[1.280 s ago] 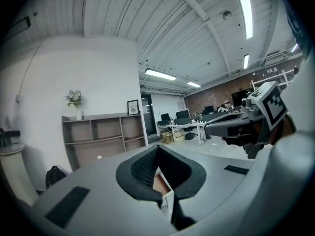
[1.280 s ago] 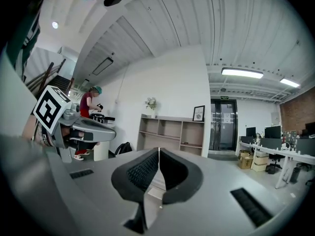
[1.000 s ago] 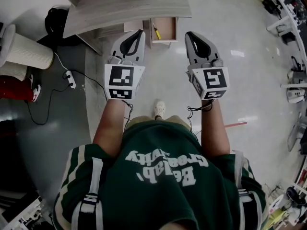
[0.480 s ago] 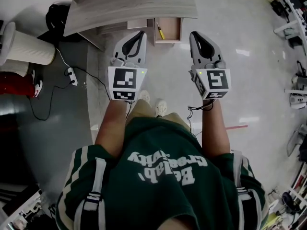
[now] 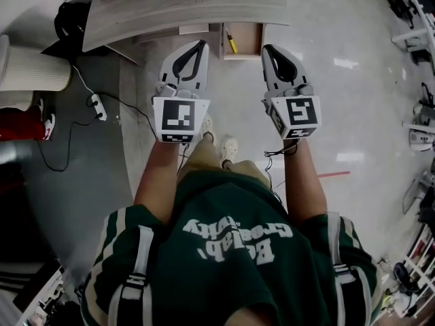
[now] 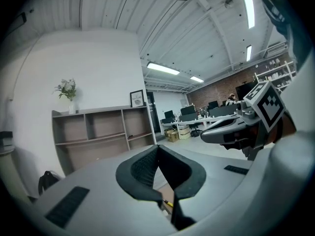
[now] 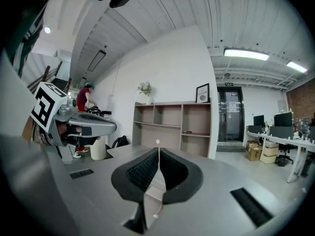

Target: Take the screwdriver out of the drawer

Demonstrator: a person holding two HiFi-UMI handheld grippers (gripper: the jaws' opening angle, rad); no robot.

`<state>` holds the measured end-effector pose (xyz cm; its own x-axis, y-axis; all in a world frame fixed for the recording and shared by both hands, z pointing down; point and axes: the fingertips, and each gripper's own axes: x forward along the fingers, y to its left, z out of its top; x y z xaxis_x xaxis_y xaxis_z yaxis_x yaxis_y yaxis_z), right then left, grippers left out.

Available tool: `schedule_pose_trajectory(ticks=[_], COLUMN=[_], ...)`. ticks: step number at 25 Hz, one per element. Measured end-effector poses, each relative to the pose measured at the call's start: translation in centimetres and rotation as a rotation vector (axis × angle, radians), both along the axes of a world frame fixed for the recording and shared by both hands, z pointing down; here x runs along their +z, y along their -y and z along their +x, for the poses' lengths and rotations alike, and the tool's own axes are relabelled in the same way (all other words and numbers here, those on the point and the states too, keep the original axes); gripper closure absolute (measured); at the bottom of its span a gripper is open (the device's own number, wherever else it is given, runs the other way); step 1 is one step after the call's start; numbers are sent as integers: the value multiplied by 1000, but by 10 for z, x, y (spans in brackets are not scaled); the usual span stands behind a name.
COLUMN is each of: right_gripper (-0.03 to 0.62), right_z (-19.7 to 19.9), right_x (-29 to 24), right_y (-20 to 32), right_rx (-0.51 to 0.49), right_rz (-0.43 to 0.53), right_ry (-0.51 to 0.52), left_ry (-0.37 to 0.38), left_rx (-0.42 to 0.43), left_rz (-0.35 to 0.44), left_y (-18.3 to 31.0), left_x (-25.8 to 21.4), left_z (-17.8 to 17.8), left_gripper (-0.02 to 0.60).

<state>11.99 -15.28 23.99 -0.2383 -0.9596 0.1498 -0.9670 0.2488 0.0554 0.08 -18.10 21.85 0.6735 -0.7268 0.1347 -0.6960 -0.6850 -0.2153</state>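
Note:
A small wooden drawer [image 5: 249, 41] stands pulled open under the grey desk top [image 5: 183, 5]. Inside it lies the screwdriver [image 5: 232, 43] with a yellow handle. My left gripper [image 5: 201, 45] hangs just left of the drawer, shut and holding nothing. On the drawer's right side my right gripper [image 5: 266, 49] is also shut and holding nothing. In the left gripper view the shut jaws [image 6: 158, 147] meet at the tips, and a bit of the yellow screwdriver [image 6: 168, 204] shows in the gap below. The right gripper view shows its pads [image 7: 147, 171] pressed together.
A white ribbed bin [image 5: 34, 70], a red object [image 5: 20, 124], a black bag [image 5: 71, 19] and a power strip [image 5: 95, 104] with a cable lie left of the desk. An open shelf unit [image 7: 172, 127] stands against the wall. Desks and clutter line the right side.
Both grippers have moved forward and a little down, closer to the open drawer. The person has stepped nearer the desk. The jaws have stayed shut.

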Motion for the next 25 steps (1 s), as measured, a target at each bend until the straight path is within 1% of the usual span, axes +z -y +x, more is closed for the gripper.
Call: schedule_pose_trajectory(ticks=[3,6,10,13,16,20,23,25], right_gripper=[559,559,559,559,559,559,559,557], right_z=[-10,-16,-31,-36,-32,-20,-4,6], right_x=[22,44,74,103,134,173,207,234], right_y=[23,53,107,128,147,166,177,184], right_rx=[-4,21,39,40,60,69,51,39], right_rz=[-36,-76,-119,-158,-198,-236,-273,-301], right_ry=[-17,-11,-45,-60,-56,-63,-66,-88], left_ry=[8,23,-28,-27,-21,-30,-6,-5], left_rx=[15,59,89,108,126,113,85,66], left_rz=[-12,-7,-48,-82,-94,-126,-141,-153], left_y=[23,50,108,135,157,177,181,184], left_x=[15,33,60,86,109,140,164,177], left_z=[1,1,-9,-9,-6,1,15,26], left_gripper=[565,565,565,565,565,565,565,565])
